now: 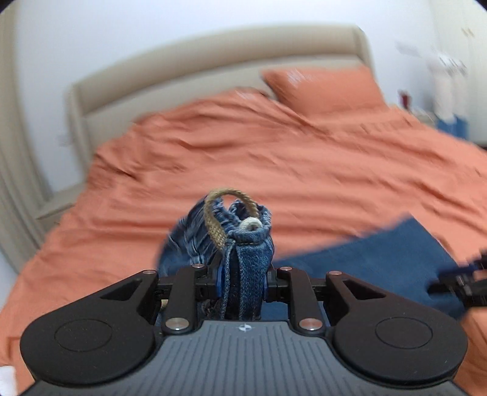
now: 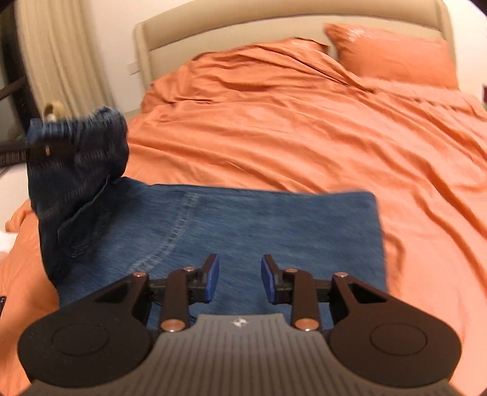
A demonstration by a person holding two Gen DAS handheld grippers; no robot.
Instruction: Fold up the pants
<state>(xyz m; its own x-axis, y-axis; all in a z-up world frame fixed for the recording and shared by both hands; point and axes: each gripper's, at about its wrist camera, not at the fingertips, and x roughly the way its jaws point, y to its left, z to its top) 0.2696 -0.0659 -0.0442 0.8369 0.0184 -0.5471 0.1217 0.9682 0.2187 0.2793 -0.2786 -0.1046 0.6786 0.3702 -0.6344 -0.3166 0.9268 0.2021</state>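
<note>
Pants [image 2: 243, 231] on bed [image 2: 304, 137]: left tongs [image 1: 243, 280] clamped on bunched waistband, right tongs [image 2: 239, 278] apart, empty. Thick wad could slip out mid-swing, wrecking fold.

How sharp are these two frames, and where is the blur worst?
Left wrist: bedspread and pillow smeared by motion, while the jeans clamped in the left gripper stay fairly crisp. Right wrist: the lifted jeans corner at left is blurred most, the right gripper is sharp; fisheye bends the headboard.
</note>
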